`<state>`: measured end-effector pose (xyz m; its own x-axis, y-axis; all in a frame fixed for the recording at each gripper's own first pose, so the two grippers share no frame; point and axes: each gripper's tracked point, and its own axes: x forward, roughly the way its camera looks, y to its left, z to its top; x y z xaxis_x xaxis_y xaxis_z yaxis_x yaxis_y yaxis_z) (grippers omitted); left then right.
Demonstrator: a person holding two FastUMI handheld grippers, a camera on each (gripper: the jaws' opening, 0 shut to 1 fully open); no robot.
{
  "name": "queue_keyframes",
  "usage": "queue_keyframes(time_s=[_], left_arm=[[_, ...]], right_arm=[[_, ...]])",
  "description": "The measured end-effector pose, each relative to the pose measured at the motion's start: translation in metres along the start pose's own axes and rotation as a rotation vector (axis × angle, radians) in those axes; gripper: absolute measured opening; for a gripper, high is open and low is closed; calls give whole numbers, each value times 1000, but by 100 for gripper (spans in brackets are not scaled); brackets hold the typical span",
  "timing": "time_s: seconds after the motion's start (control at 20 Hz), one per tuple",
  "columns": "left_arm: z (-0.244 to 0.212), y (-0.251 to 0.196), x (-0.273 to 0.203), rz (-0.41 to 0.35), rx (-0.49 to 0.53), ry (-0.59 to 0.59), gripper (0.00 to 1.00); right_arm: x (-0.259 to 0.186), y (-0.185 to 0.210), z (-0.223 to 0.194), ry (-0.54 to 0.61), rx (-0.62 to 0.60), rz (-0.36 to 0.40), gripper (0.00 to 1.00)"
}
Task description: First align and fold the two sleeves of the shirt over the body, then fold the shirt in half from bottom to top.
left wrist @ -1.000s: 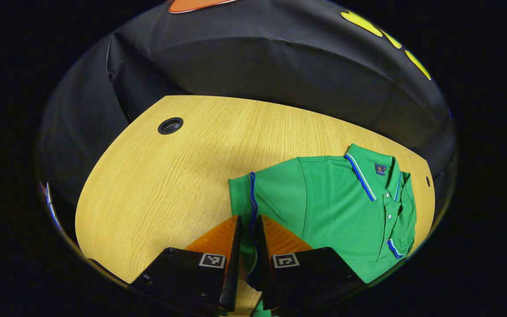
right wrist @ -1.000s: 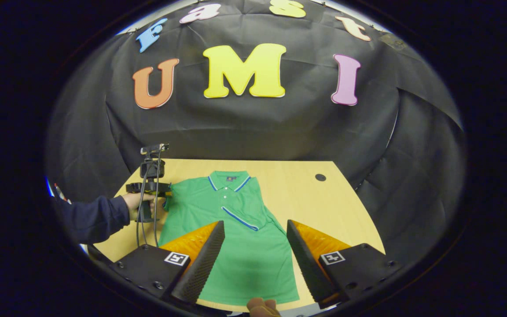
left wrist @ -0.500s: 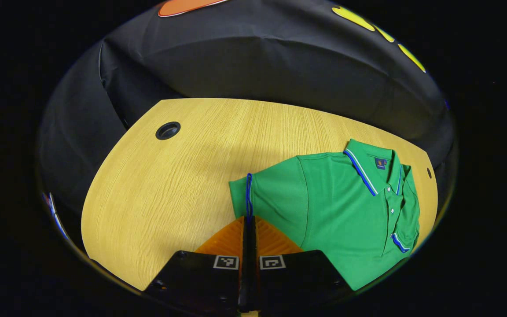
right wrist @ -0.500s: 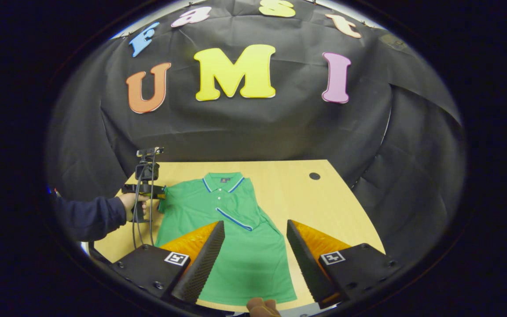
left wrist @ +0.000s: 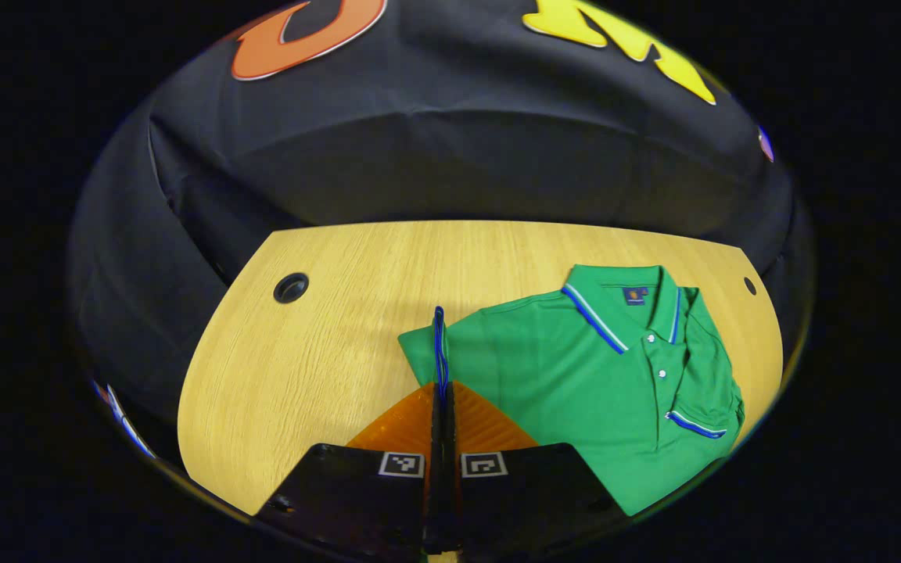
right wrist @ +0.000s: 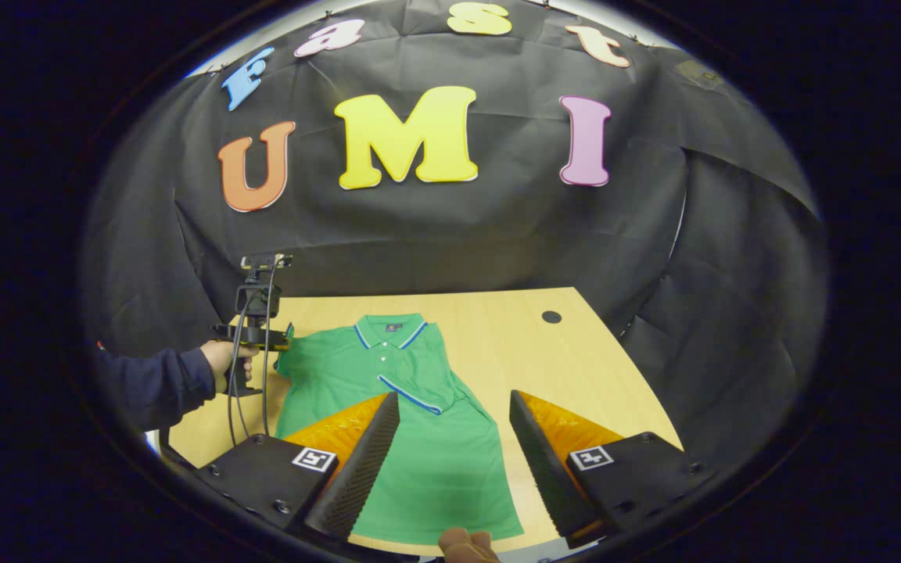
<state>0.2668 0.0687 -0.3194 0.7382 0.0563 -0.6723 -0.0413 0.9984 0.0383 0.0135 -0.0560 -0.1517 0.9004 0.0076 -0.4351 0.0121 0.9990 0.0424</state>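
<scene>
A green polo shirt [left wrist: 576,383] [right wrist: 411,422] with blue trim lies face up on the wooden table [left wrist: 317,352]. One sleeve [right wrist: 415,383] lies folded across the chest, its blue cuff [left wrist: 697,426] on the body. My left gripper [left wrist: 441,387] is shut on the blue-edged cuff of the other sleeve [left wrist: 439,344], which rises a little off the table. In the right gripper view, that gripper [right wrist: 282,338] sits at the shirt's left shoulder, held by a hand [right wrist: 224,361]. My right gripper [right wrist: 454,407] hangs open above the shirt's lower half, nothing between its fingers.
Two round cable holes [left wrist: 291,288] [right wrist: 551,317] pierce the table near its far corners. A dark sleeve [right wrist: 157,387] reaches in from the left. Cables [right wrist: 247,375] hang from the left gripper. Bare wood lies left and right of the shirt.
My left gripper closed on the sleeve cuff and has lifted it slightly, tilting its view upward. The right gripper stayed open, almost still.
</scene>
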Motion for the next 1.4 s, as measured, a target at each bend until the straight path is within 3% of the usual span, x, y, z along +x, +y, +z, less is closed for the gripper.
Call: queue_keyframes(time_s=[0.2, 0.55, 1.0, 1.15, 1.25, 1.4], left_arm=[[8, -35, -12, -32, 103, -28, 3], [-20, -112, -14, -118, 319, -42, 4], [-42, -162, -7, -128, 559, -69, 4], [-59, -171, -4, -165, 552, -26, 8], [-62, -177, -15, -204, 508, -28, 24], [-51, -169, -45, -219, 438, -82, 73]], right_arm=[[-8, -7, 15, -77, -9, -41, 93], [-40, -31, 39, -255, -2, -177, 92], [-53, -44, 0, -207, 32, -213, 93], [-52, -47, 0, -203, 42, -225, 91], [-54, -51, 0, -209, 48, -224, 91], [-60, -56, 0, -221, 40, -219, 91]])
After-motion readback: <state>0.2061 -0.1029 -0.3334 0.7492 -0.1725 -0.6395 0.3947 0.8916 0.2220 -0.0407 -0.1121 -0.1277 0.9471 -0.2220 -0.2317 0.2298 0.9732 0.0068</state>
